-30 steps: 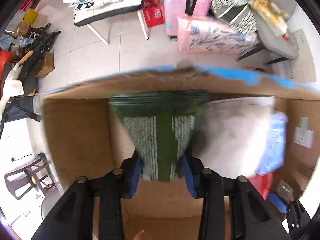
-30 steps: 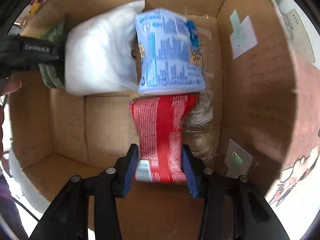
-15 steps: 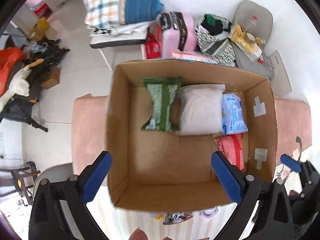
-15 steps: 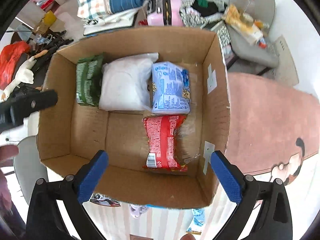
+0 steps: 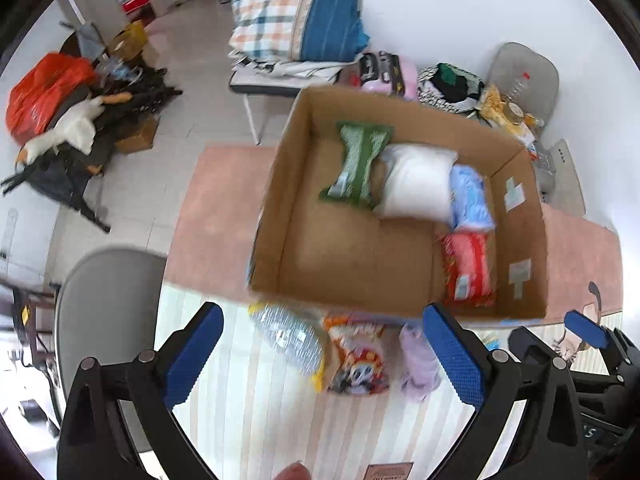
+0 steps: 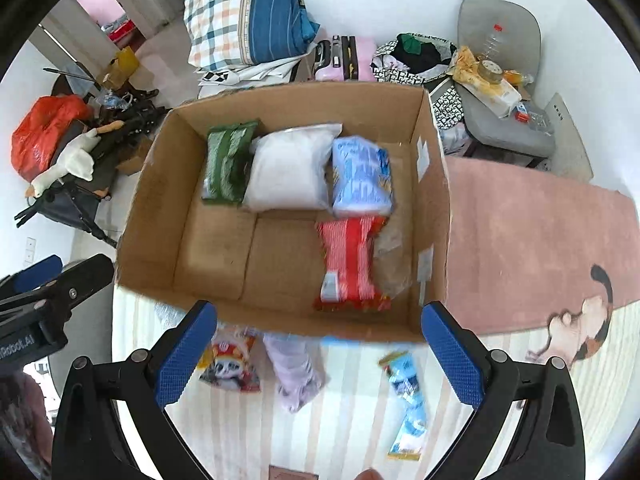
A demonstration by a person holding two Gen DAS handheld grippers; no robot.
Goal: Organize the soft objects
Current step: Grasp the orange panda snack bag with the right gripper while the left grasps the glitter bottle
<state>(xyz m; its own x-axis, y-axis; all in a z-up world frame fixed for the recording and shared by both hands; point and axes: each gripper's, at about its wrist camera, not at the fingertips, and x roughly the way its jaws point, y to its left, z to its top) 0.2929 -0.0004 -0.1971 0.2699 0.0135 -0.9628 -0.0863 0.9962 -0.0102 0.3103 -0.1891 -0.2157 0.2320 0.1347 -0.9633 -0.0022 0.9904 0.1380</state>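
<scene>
Both grippers spread wide, holding nothing: left gripper (image 5: 320,348), right gripper (image 6: 318,344), each above the near edge of the cardboard box (image 6: 148,216). Inside: green pack (image 6: 228,162), white pack (image 6: 290,168), blue pack (image 6: 360,178) in a row, red pack (image 6: 352,266) in front. Left wrist view alone shows a clear crinkled bag (image 5: 288,336); right wrist view alone a blue sachet (image 6: 408,396). Pack print too blurred to read.

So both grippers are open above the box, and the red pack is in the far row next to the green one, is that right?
Not quite. The right wrist view shows the red pack alone in the near row, in front of the blue pack. The green pack sits in the far row beside the white bag. Both grippers are open.
</scene>
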